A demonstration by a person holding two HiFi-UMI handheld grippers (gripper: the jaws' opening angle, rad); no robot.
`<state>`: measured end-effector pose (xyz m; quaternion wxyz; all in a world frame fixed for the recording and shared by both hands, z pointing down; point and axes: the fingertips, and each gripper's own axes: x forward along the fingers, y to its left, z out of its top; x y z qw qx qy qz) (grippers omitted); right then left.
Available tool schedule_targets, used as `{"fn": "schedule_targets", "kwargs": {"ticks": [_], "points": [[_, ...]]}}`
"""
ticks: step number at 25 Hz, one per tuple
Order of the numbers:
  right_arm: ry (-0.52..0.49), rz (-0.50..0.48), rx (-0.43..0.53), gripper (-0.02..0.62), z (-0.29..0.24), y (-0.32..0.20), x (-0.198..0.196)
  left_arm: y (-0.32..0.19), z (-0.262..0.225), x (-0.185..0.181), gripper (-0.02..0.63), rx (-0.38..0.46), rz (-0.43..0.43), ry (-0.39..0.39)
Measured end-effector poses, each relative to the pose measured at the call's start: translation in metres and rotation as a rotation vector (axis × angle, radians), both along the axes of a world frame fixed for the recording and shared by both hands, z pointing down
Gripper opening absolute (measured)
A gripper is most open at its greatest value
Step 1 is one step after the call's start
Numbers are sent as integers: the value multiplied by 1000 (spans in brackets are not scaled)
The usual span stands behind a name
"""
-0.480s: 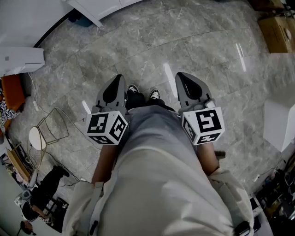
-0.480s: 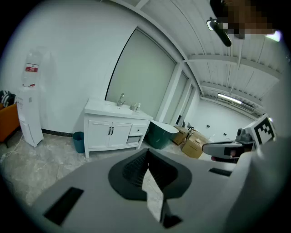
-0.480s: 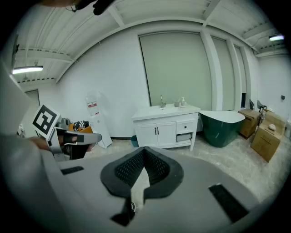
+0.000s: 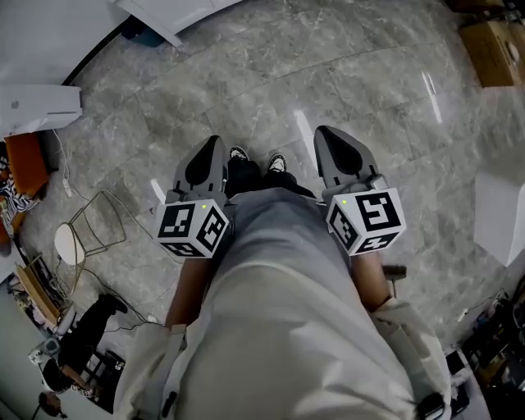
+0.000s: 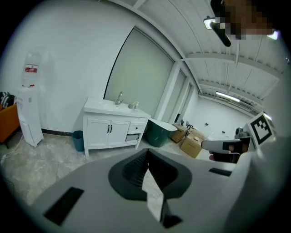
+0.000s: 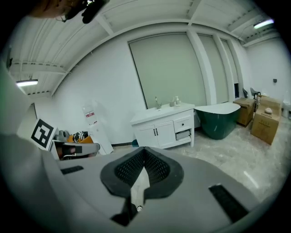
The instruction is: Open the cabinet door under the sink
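Observation:
The white sink cabinet (image 5: 115, 128) stands against the far wall, several steps away. Its two doors (image 5: 109, 132) are closed, with black handles side by side. The right gripper view shows the same cabinet (image 6: 166, 125) and its closed doors (image 6: 155, 134). In the head view a corner of it (image 4: 176, 18) is at the top edge. My left gripper (image 4: 212, 148) and right gripper (image 4: 326, 138) are held at waist height over the floor, far from the cabinet. Both are shut and hold nothing; the left (image 5: 148, 150) and right (image 6: 143, 148) pads meet at the tips.
A dark green bathtub (image 6: 223, 119) and cardboard boxes (image 6: 266, 122) lie right of the cabinet. A water dispenser (image 5: 28, 109) and a blue bin (image 5: 78, 140) stand to its left. A wire stool (image 4: 86, 234) and cables sit on the grey marble floor (image 4: 271, 74).
Nothing has changed apart from a slight shift of the head view; both grippers stay shut at waist height.

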<state>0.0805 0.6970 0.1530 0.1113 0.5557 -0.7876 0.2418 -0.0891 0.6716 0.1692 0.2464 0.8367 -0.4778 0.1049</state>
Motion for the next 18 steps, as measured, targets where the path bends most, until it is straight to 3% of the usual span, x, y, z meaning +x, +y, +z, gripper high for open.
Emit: {"fn": "schedule_targets", "kwargs": {"ticks": [7, 18], "points": [[-96, -124, 11, 9, -5, 12, -12, 3, 0, -3, -2, -4, -5, -2], [42, -116, 50, 9, -1, -38, -18, -45, 4, -5, -2, -10, -17, 30]]}}
